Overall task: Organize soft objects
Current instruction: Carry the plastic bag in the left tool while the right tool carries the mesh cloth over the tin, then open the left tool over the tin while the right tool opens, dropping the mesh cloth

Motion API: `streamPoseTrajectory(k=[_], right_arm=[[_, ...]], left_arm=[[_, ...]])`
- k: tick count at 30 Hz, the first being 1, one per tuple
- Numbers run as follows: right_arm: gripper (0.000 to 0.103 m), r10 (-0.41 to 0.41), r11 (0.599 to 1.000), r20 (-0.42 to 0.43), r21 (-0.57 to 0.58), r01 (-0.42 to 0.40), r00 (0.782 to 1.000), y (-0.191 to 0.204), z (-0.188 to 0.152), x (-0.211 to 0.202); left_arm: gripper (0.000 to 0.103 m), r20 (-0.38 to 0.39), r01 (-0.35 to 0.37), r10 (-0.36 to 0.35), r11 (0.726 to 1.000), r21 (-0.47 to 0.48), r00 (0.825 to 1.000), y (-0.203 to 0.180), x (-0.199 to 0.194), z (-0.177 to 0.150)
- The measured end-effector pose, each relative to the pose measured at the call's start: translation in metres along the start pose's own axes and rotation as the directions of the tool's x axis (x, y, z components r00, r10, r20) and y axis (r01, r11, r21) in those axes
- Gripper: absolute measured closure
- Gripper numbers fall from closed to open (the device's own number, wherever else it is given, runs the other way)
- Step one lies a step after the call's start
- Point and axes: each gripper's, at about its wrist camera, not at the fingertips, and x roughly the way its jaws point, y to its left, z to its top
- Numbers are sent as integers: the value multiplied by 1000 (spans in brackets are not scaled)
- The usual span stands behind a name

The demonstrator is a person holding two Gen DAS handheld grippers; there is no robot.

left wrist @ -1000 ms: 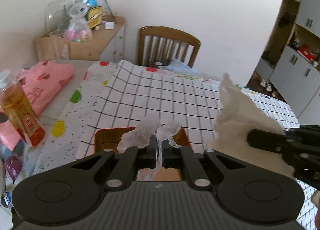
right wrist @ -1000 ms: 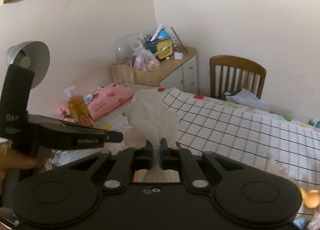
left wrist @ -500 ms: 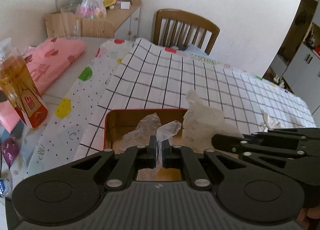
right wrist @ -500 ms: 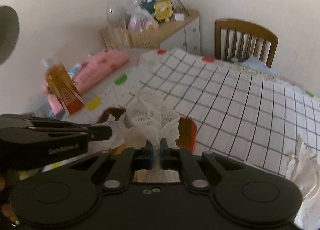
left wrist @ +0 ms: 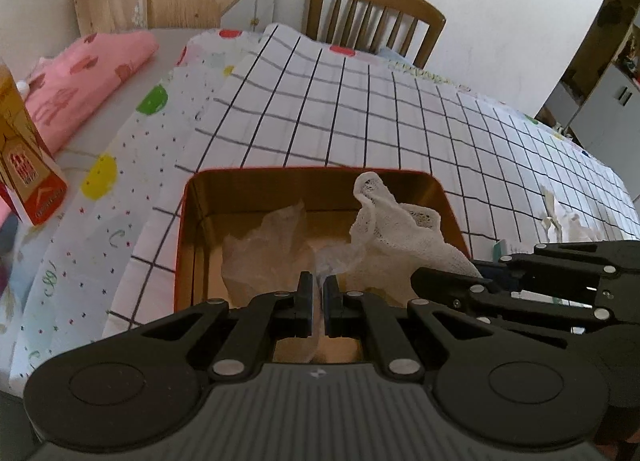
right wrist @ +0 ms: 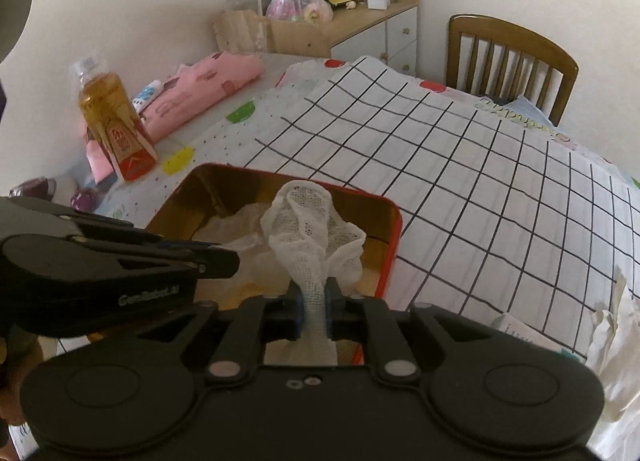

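Pink folded cloth (left wrist: 90, 77) lies at the far left of the desk (left wrist: 100, 129), with a bottle of amber liquid (right wrist: 112, 121) standing upright just in front of it. To its right a dotted sheet (left wrist: 120, 197) is spread, and over that a white cloth with a black grid (left wrist: 360, 117). On the near part of the grid cloth sits a red tin with a gold inside (left wrist: 188, 221), open at the top. Inside its left half lies thin crinkled plastic film (left wrist: 260, 249). The left gripper (left wrist: 318, 287) hangs over the tin, its jaws pressed together on a fold of that film. In the tin's right half, touching the film, stands the white mesh net (right wrist: 312, 229), bunched and rising above the rim. The right gripper (right wrist: 314, 297) holds its lower end: the jaws have just been opening a little, yet the net's narrow neck is between the pads and they are against it. Further right, on the grid cloth and well apart from the tin, lies another crumpled pale piece (left wrist: 564, 221). A wooden chair (left wrist: 376, 17) stands behind the desk.
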Motion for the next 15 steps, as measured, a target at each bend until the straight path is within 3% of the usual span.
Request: streamPoseTrajectory(k=[11, 13, 15], right_arm=[[82, 27, 999, 0, -44, -27, 1000, 4, -6, -2], [77, 30, 998, 7, -53, -30, 1000, 5, -6, -5], [63, 32, 998, 21, -54, -31, 999, 4, -7, -8]], left_arm=[[98, -23, -7, 6, 999, -35, 1000, 6, 5, -2], [98, -20, -8, 7, 999, -45, 1000, 8, 4, -2], [97, -21, -5, 4, 999, -52, 1000, 9, 2, -2]])
